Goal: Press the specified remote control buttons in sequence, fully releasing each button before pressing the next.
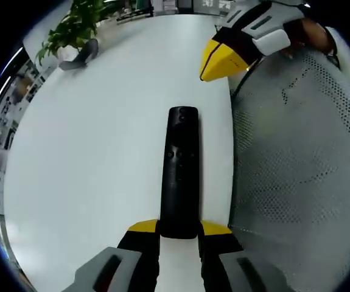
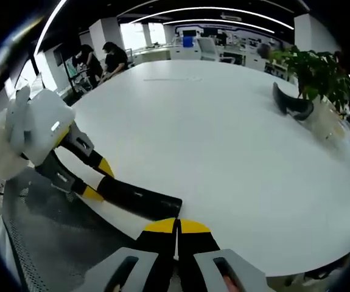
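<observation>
Your left gripper (image 1: 179, 229) pinches the near end of the black remote control (image 1: 180, 171) between its yellow-tipped jaws; the remote reaches straight away from you over the white table (image 1: 95, 158), button face up. In the right gripper view the same gripper (image 2: 98, 180) comes in from the left, clamped on the remote (image 2: 141, 199), which lies level just over the table edge.

Your right gripper (image 2: 176, 227) has its jaws pressed together, nothing between them, tips just beside the far end of the remote. In the left gripper view its yellow tip (image 1: 220, 59) hangs above the table, beyond the remote and apart from it.

A grey mesh surface (image 1: 296, 176) lies beside the table. At the far edge stand a potted plant (image 1: 71, 27) and a dark curved object (image 2: 291, 102). Two people (image 2: 101, 61) are in the background.
</observation>
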